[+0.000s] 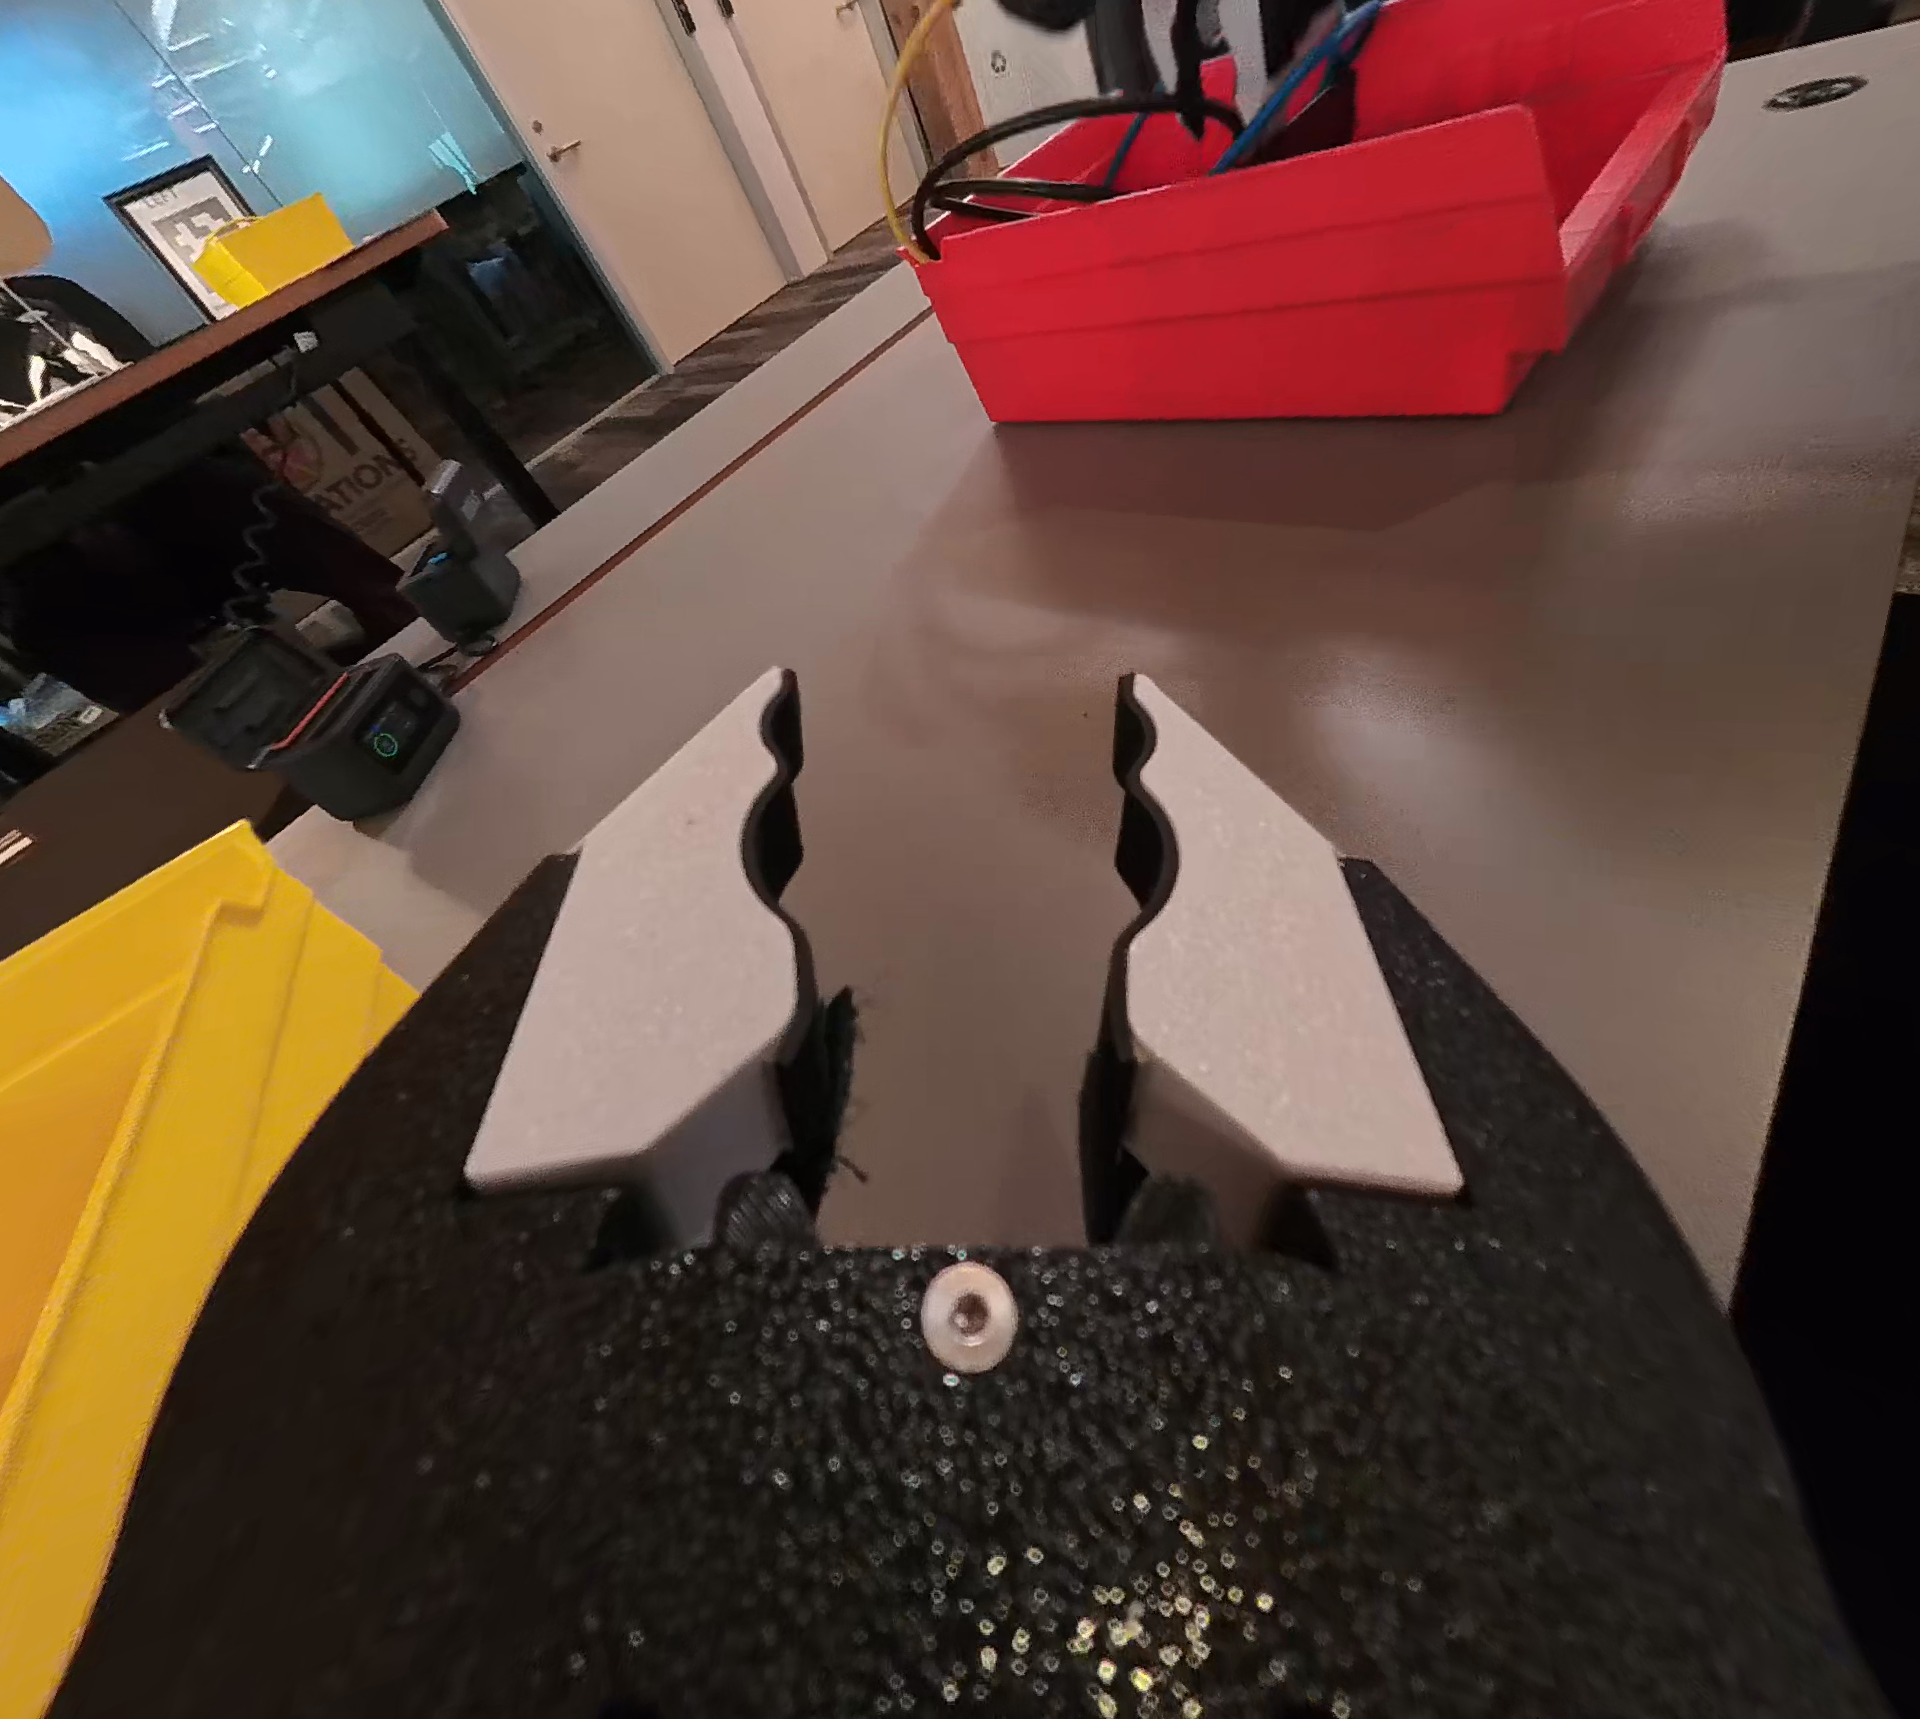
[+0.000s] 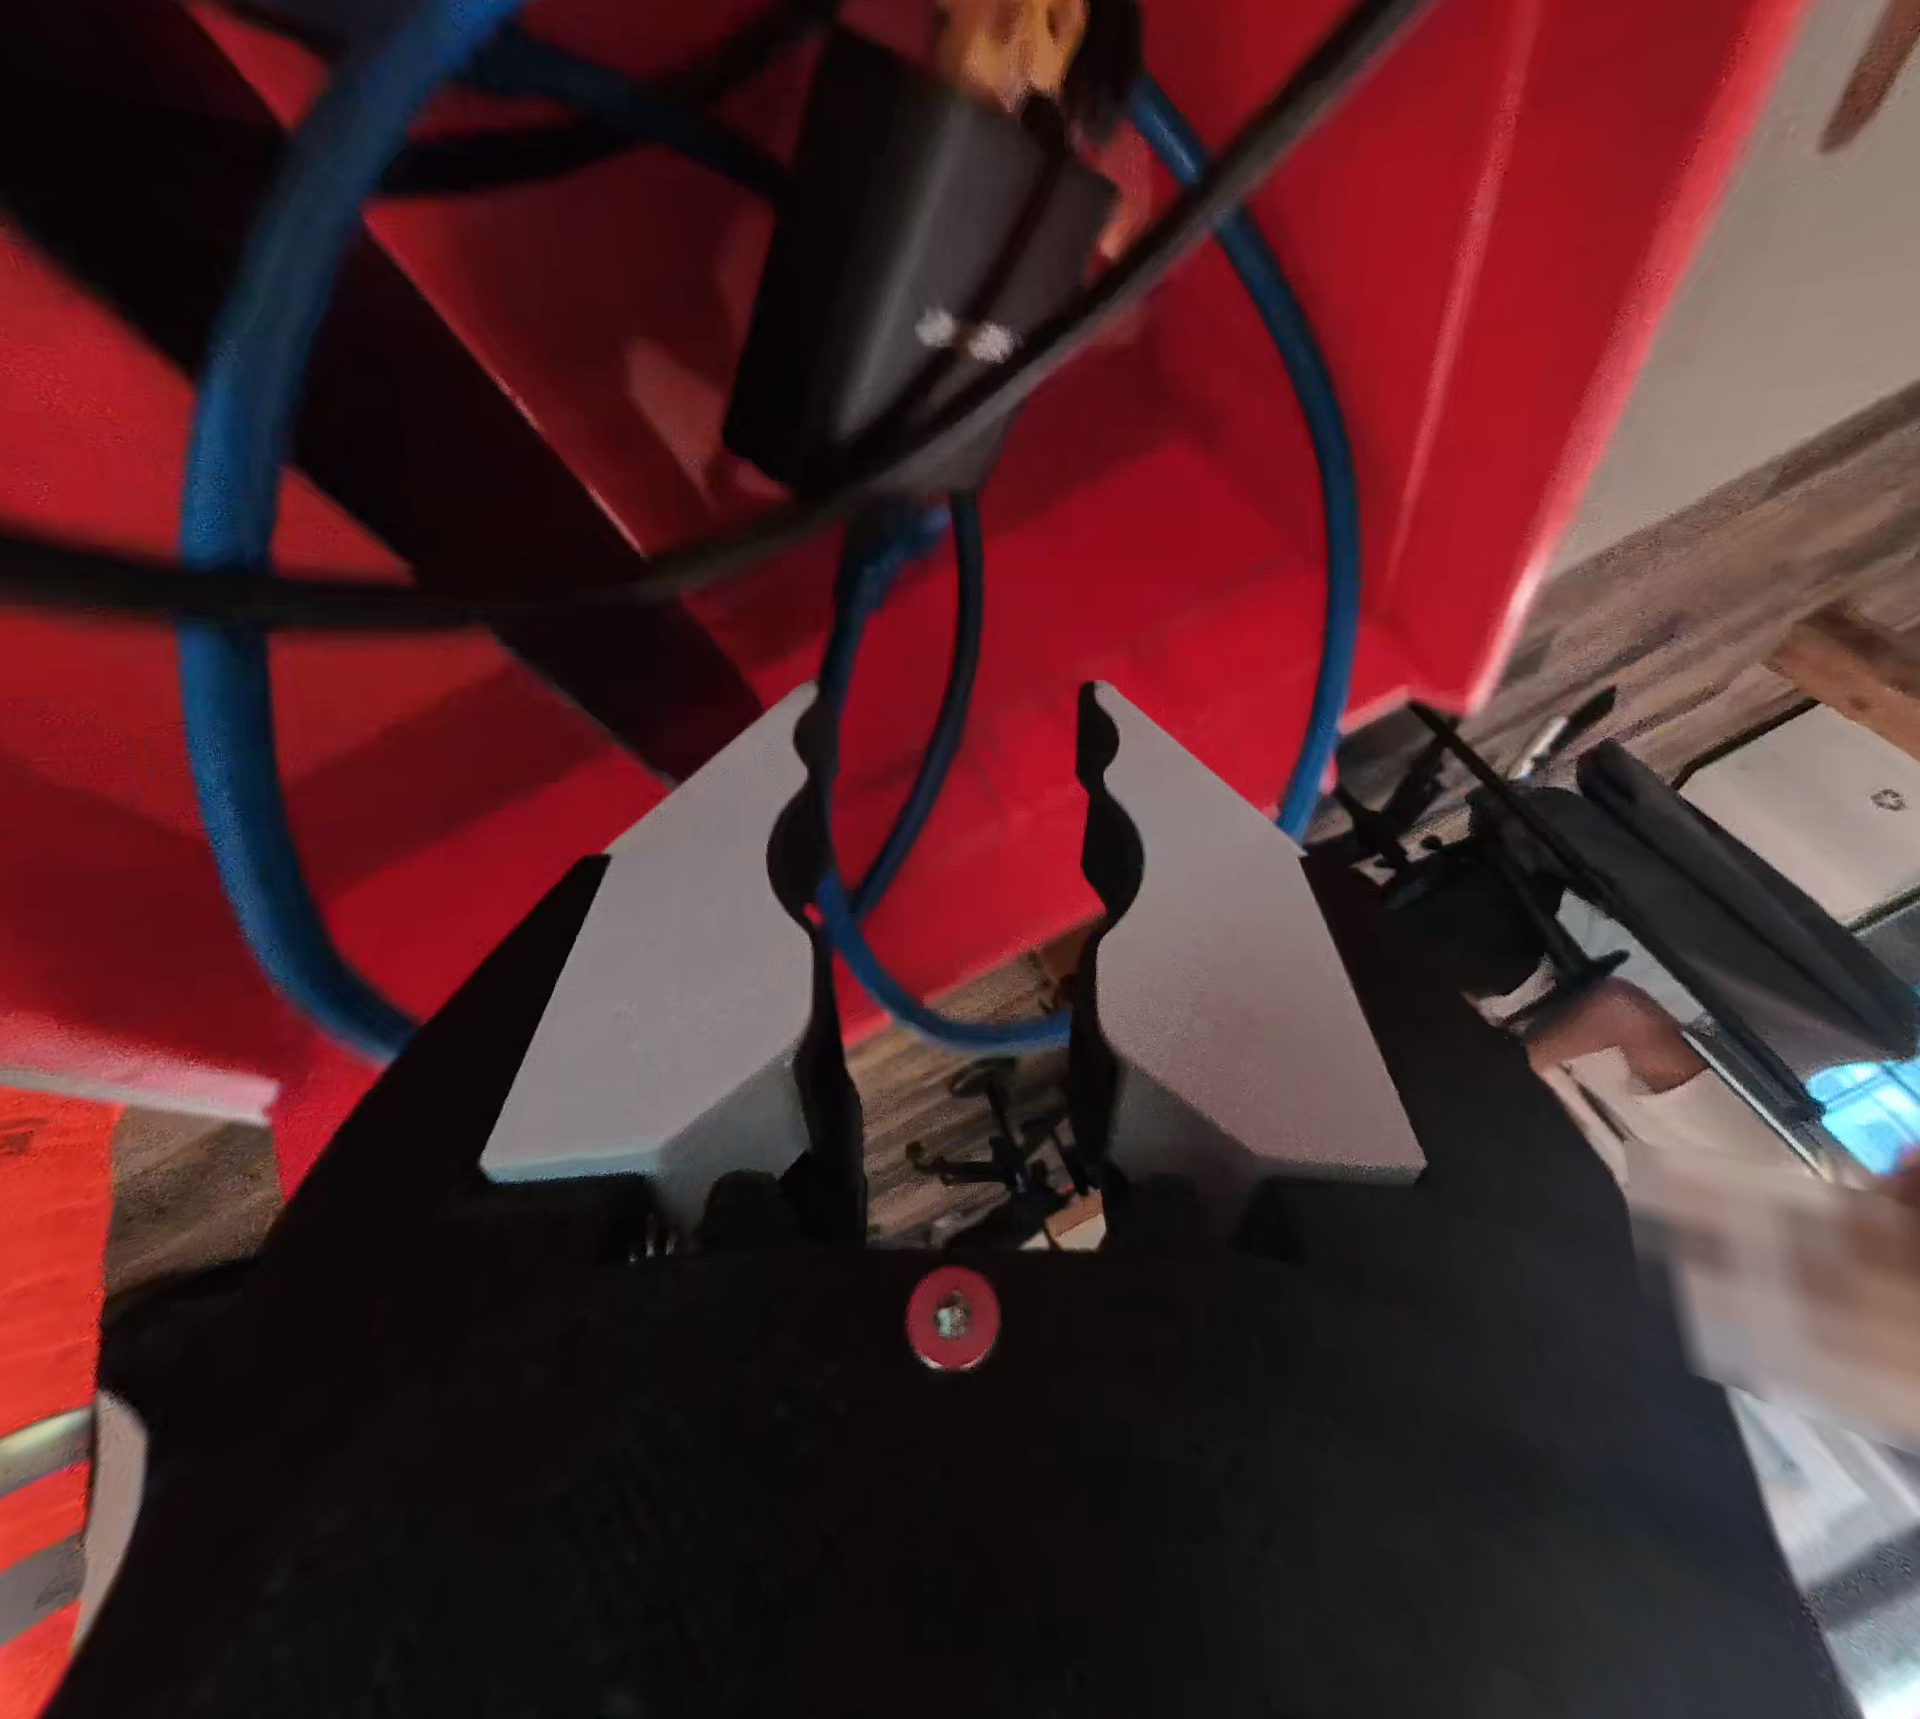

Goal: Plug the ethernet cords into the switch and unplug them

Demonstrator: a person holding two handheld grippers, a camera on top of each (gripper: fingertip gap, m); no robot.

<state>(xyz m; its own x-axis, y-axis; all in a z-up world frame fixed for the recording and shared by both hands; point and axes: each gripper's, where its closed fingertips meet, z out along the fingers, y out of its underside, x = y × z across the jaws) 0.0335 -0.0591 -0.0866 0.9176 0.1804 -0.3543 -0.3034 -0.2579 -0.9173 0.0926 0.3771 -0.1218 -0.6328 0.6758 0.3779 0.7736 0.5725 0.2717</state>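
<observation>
Left gripper hangs wide and empty over the table, well short of the red bin. Right gripper, jaws apart, gripping nothing, reaches into the bin among loose blue cord and black cord beside the switch. No cord visibly plugged; plugging and unplugging both appear outstanding

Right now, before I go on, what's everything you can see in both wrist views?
red bin: 1, red, far on the table, cords inside
table: 1, grey, under the bins
yellow bin: 1, yellow, near left
blue cord: 1, blue, looped in the red bin
black cord: 1, black, across the blue loop
yellow cord: 1, yellow, arching over the red bin's left end
switch: 1, black, blurred, in the red bin
left gripper: open, empty, over the table
right gripper: open, over the red bin
</observation>
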